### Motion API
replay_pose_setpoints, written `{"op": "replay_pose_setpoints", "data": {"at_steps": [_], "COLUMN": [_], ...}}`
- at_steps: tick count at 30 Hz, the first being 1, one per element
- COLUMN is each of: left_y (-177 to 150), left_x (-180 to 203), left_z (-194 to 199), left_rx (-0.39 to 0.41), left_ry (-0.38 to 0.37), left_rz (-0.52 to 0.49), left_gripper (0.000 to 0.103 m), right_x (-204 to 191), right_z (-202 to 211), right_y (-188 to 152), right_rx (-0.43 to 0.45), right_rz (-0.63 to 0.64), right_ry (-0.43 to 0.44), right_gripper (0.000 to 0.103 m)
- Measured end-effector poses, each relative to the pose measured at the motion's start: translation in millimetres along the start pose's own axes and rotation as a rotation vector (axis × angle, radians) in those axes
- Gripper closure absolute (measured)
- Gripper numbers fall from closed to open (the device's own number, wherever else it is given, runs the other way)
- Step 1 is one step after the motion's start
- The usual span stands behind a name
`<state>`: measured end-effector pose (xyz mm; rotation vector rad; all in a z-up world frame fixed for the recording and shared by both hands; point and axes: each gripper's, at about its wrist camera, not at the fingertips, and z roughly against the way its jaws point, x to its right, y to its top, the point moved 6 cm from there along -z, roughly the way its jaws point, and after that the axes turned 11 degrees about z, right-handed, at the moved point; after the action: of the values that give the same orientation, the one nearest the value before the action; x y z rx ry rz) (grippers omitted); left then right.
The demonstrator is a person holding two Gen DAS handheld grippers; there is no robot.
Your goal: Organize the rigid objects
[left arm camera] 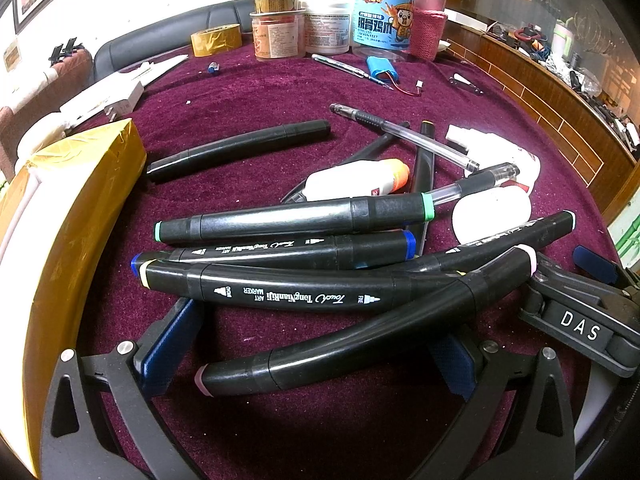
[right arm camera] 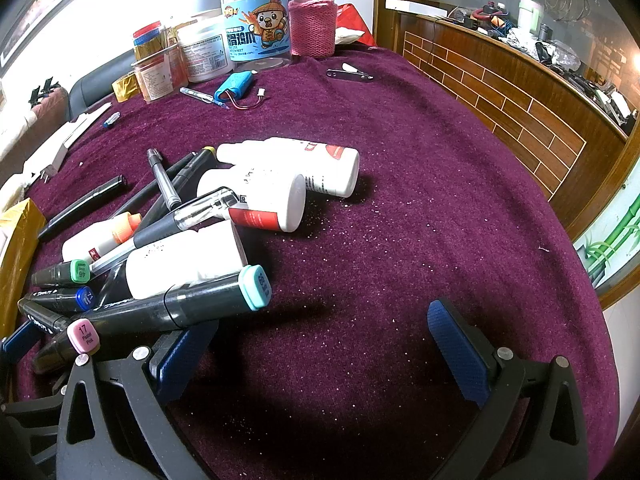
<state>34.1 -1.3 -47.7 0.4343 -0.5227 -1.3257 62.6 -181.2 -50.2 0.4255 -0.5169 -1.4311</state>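
A pile of black art markers (left arm camera: 288, 296) lies on the purple cloth, mixed with clear pens (left arm camera: 408, 136), a white glue bottle with an orange cap (left arm camera: 360, 180) and white bottles (right arm camera: 276, 200). My left gripper (left arm camera: 312, 356) is open on the cloth at the near edge of the pile. A pink-capped marker (left arm camera: 360, 340) lies slanted across the gap between its blue pads. My right gripper (right arm camera: 320, 356) is open over bare cloth just right of the pile, with its left pad beneath a teal-capped marker (right arm camera: 180, 308). Its black frame marked DAS (left arm camera: 580, 326) shows in the left wrist view.
A gold-taped box (left arm camera: 72, 220) stands at the left of the pile. Jars and a pink-sleeved flask (right arm camera: 312, 20) line the far edge, with a tape roll (left arm camera: 216, 40), a blue battery pack (left arm camera: 382, 70) and a clip (right arm camera: 352, 74). A wooden counter (right arm camera: 520, 100) runs along the right.
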Motion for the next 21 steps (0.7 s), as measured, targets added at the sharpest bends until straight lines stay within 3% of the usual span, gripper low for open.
{"op": "replay_pose_setpoints", "data": {"at_steps": [5, 11, 21], "left_y": [-0.1, -6.8, -7.7], "left_x": [0.2, 3.7, 1.0], "left_z": [0.0, 2.6, 5.4], "left_rx": [-0.002, -0.076, -0.042], "left_ry": [-0.001, -0.051, -0.063], "left_rz": [-0.004, -0.09, -0.094], "left_gripper": [0.0, 0.0, 0.0], "right_x": [0.1, 0.3, 0.5], "right_z": [0.0, 0.4, 0.1], "right_y": [-0.1, -0.4, -2.0], "right_rx": [0.0, 0.001, -0.043], "right_rz": [0.0, 0.0, -0.005], "right_ry": [0.0, 0.0, 0.017], "right_gripper": [0.001, 0.001, 0.001]}}
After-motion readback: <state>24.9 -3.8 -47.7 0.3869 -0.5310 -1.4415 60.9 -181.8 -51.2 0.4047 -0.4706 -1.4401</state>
